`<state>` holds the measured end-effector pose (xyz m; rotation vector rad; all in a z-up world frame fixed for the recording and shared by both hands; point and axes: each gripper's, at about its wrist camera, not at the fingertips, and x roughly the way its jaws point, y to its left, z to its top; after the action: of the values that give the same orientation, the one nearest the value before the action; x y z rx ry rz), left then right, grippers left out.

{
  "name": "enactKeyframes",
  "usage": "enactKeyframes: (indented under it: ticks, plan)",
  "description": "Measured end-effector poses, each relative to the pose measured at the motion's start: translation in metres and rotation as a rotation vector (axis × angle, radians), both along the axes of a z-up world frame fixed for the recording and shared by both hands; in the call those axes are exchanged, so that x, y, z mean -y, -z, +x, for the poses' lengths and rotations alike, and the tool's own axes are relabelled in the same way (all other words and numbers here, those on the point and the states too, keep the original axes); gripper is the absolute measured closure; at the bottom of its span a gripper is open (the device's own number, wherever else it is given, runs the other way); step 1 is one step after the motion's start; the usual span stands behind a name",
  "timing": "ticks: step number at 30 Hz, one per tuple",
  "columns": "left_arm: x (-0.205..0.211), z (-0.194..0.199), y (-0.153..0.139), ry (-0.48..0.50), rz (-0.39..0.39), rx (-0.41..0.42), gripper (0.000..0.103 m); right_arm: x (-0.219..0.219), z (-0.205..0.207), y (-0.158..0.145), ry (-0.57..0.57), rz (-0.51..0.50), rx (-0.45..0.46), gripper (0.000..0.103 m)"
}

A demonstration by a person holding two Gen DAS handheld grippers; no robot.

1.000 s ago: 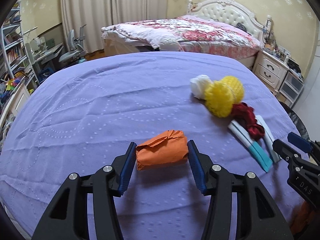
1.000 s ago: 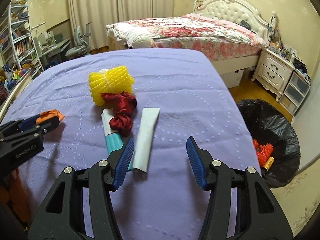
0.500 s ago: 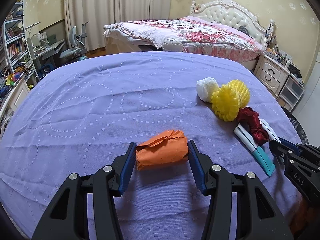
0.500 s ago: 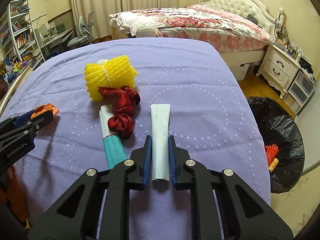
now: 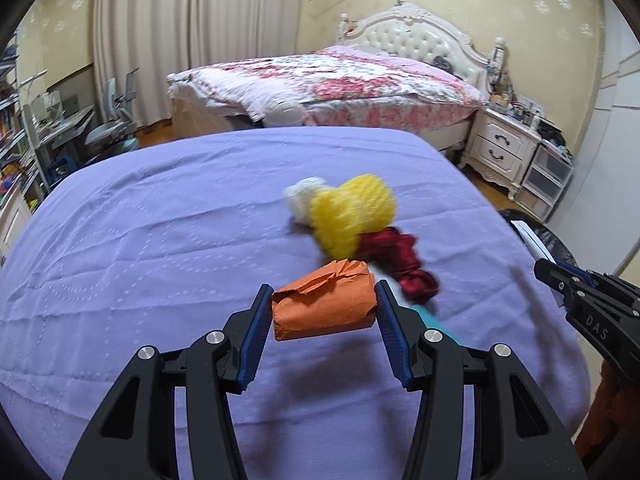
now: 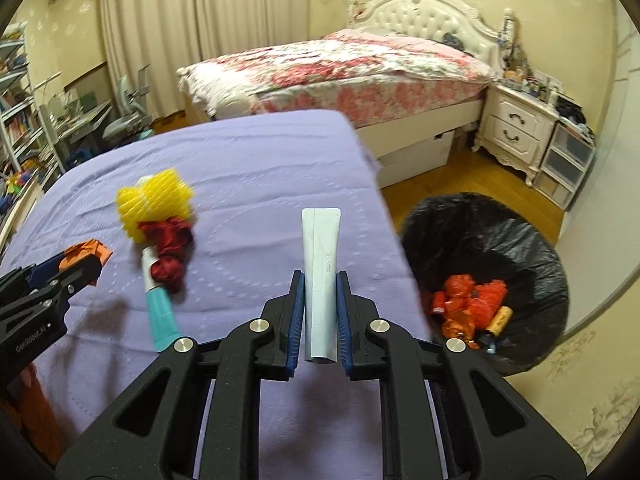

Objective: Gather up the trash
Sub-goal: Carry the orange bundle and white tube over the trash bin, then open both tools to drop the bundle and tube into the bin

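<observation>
The right gripper (image 6: 320, 312) is clenched on a pale tube (image 6: 320, 264), its pads pressing both sides. The crimped end of the tube points away and bears a faint stamped code, too small to read surely. A second ago these jaws stood wide over the tube as it lay flat on the purple cloth (image 6: 248, 184); they closed within that second, and now the tube is up off the cloth near its right edge. "GenRobot.AI" is printed on the body of the left gripper (image 6: 86, 258) at the left of the right wrist view, and "DAS" on the right gripper's body in the left wrist view.

The left gripper grasps an orange paper wad (image 5: 324, 304) between its blue pads, as before, but the wad now hangs above the cloth with its shadow under it, where earlier it sat on the cloth.

Past the grippers, mid-cloth, lie a teal tube (image 6: 160, 312), a red cloth knot (image 6: 170, 254) across it, a yellow foam net (image 6: 154, 204) touching the knot, and a white lump (image 5: 302, 196) beyond the net.

Off the right edge, on the floor, a black-lined bin (image 6: 480, 240) holds orange and red scraps. A bed (image 6: 340, 68) stands farthest off
</observation>
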<state>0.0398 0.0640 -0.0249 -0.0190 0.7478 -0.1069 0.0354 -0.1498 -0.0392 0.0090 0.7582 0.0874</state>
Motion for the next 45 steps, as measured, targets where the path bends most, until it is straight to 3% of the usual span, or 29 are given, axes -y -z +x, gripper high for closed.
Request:
enactKeyframes:
  ticks: [12, 24, 45]
  plan:
    - [0.098, 0.025, -0.017, 0.172, -0.018, 0.062, 0.052, 0.094, 0.005, -0.011, 0.221, -0.017, 0.074, 0.088]
    - [0.187, 0.067, -0.003, 0.270, 0.028, 0.063, 0.052, 0.140, 0.029, 0.006, 0.335, -0.030, 0.078, 0.088]
    - [0.254, 0.111, 0.020, 0.342, 0.125, 0.002, 0.052, 0.185, 0.059, 0.035, 0.442, 0.020, 0.020, 0.087]
